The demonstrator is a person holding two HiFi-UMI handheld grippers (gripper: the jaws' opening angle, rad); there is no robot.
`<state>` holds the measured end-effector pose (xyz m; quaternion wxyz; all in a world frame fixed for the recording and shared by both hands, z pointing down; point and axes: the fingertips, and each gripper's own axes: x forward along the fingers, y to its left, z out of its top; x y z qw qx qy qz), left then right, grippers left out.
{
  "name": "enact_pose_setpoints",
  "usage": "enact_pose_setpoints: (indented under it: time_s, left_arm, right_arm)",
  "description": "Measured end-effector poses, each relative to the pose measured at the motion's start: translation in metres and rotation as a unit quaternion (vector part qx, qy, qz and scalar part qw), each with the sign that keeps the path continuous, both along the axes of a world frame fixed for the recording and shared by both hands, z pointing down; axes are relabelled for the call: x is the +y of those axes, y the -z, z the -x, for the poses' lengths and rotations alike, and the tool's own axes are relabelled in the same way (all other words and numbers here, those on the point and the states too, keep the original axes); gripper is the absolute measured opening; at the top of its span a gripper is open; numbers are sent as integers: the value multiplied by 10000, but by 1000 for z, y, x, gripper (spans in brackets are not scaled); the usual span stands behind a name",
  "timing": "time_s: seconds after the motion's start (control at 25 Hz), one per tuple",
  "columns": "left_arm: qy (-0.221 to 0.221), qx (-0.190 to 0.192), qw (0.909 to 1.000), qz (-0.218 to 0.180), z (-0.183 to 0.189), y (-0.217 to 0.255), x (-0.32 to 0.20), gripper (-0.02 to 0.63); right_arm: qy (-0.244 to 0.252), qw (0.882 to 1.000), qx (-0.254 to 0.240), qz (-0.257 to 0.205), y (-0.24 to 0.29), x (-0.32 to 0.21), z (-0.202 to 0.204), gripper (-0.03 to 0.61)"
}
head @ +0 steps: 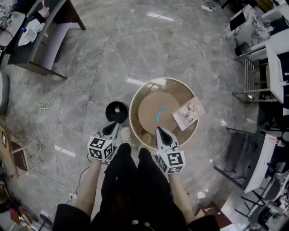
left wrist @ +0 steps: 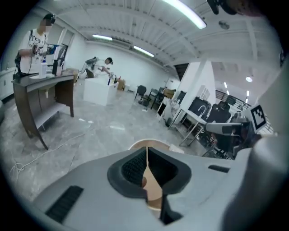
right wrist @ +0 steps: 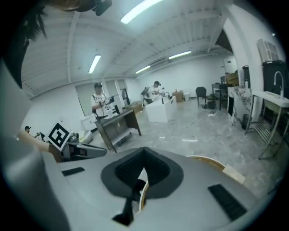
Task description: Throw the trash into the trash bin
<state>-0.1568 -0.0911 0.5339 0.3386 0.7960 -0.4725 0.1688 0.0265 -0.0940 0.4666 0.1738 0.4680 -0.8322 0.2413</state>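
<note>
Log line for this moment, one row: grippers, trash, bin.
left gripper: shut, empty | right gripper: shut, empty | round table: blue strip and printed packet on it | black bin: on floor beside table

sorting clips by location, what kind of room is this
Probably an open-plan lab or office: desks, office chairs and ceiling strip lights over a wide marble-look floor.
</note>
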Motion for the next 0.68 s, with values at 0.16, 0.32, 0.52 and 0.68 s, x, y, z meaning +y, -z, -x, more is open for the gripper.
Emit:
enact_pose_setpoints:
  time_s: [0.16, 0.32, 0.52, 0.68]
  left_arm:
    - [0, 158, 9967, -796, -19, 73, -14, 15]
    - [-112, 360, 9898, -1375, -37, 132, -17, 15]
    - [-365, 575, 9805, -1844, -64, 176, -5, 15]
    - [-415, 632, 9740, -2137, -79, 199, 8, 14]
  right_arm:
    - [-483, 9973, -138, -538, 57, 18, -36, 2]
    - [-893, 9918, -277, -873, 101, 41, -64, 2]
    - [-1370, 9824, -398, -1207, 134, 71, -94, 2]
    - [-1575, 9777, -371, -1339, 146, 88, -113, 2]
